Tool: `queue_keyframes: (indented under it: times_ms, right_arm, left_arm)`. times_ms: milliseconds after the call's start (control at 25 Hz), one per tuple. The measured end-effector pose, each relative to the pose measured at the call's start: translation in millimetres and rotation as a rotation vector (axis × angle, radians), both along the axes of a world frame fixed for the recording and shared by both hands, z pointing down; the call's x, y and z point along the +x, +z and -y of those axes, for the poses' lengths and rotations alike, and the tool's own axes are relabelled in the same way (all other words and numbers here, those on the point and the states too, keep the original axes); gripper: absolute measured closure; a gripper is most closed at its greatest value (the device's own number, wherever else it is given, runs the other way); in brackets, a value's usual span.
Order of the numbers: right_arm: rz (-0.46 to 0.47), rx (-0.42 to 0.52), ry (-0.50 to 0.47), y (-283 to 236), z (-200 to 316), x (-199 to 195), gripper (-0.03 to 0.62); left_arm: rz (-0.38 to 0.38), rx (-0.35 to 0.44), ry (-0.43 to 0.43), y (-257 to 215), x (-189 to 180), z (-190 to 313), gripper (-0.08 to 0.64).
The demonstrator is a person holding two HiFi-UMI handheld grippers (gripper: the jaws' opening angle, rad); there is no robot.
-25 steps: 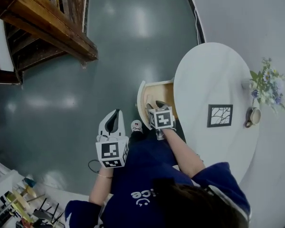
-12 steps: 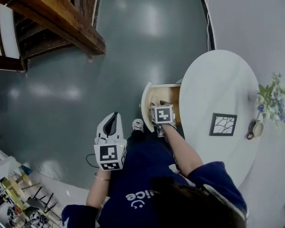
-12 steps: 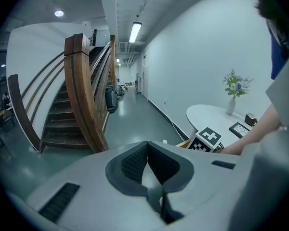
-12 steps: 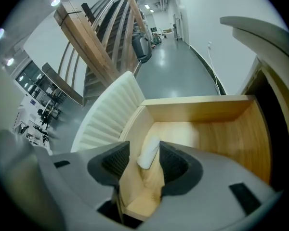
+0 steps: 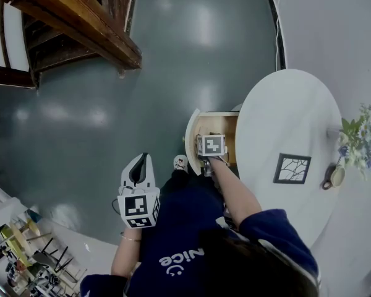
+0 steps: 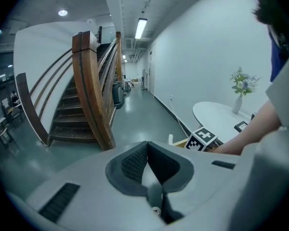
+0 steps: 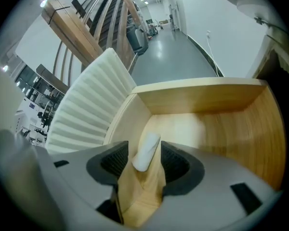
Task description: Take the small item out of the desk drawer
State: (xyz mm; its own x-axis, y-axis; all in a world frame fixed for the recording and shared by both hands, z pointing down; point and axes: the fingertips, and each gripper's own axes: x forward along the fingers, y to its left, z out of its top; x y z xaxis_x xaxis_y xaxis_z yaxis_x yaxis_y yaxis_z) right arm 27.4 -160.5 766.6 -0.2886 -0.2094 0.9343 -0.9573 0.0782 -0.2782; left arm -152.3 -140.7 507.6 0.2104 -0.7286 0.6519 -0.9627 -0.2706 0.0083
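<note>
The wooden desk drawer (image 5: 217,124) stands pulled out from under the white table, its ribbed white front (image 7: 86,114) towards me. A small white, oblong item (image 7: 145,152) lies on the drawer floor. My right gripper (image 7: 144,160) hangs just over it with one jaw on each side; the jaws are opening and the pads do not press on the item. From the head view, the right gripper (image 5: 209,138) sits over the drawer's near end. My left gripper (image 5: 142,163) is held over the floor to the left, shut and empty, its pads (image 6: 135,160) together.
The oval white table (image 5: 284,116) carries a framed picture (image 5: 292,168), a cup (image 5: 335,176) and a vase of flowers (image 5: 358,142). A wooden staircase (image 5: 80,23) stands at the upper left. A shoe (image 5: 180,163) rests on the grey floor beside the drawer.
The right gripper has edged a little farther over the drawer. The left gripper has drifted slightly back towards my body. The head view has shifted a bit.
</note>
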Motion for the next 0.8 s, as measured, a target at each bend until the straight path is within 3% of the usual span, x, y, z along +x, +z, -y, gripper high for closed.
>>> queue_keyframes:
  times_ms: [320, 440, 800]
  right_arm:
    - [-0.046, -0.067, -0.020, 22.6, 0.0, 7.6, 0.367]
    - [-0.004, -0.088, -0.003, 29.4, -0.5, 0.9, 0.367]
    - [0.004, -0.136, -0.004, 49.1, -0.4, -2.7, 0.365]
  left_arm:
    - [0.026, -0.033, 0.006, 8.8, 2.4, -7.8, 0.555]
    - [0.034, -0.044, 0.006, 11.8, 2.0, -9.7, 0.555]
    - [0.056, -0.075, -0.010, 20.3, -4.2, -14.9, 0.555]
